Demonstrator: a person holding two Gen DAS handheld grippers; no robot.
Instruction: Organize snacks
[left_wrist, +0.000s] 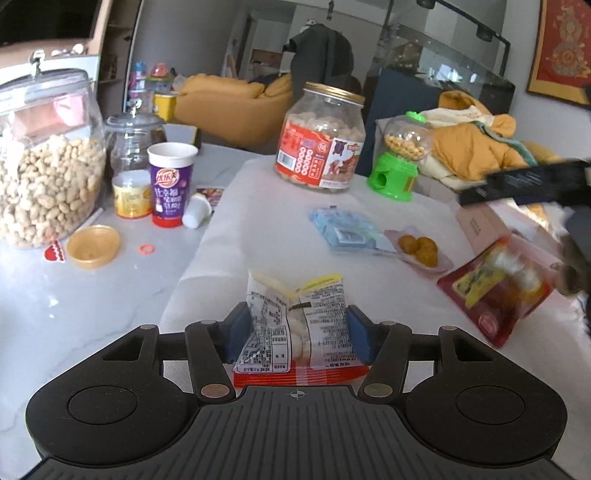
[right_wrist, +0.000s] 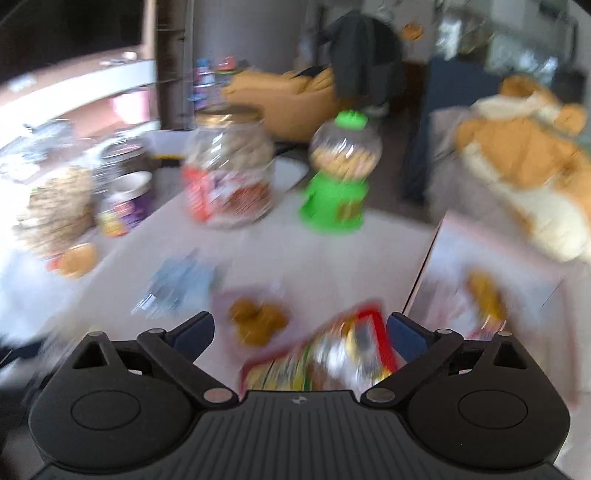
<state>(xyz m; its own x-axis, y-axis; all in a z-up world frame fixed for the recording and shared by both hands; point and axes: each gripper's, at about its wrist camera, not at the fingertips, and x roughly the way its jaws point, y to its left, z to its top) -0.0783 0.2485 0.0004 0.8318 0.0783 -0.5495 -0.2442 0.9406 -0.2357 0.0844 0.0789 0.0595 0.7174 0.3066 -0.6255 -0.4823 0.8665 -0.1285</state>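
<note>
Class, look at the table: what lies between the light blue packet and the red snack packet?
In the left wrist view, a clear pouch of brown balls lies between the light blue packet and red snack packet, overlapping the blue one's edge.

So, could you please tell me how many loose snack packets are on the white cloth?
3: a blue packet, a clear packet of brown balls, and a red packet. A fourth, white packet is held in the left tongs.
</note>
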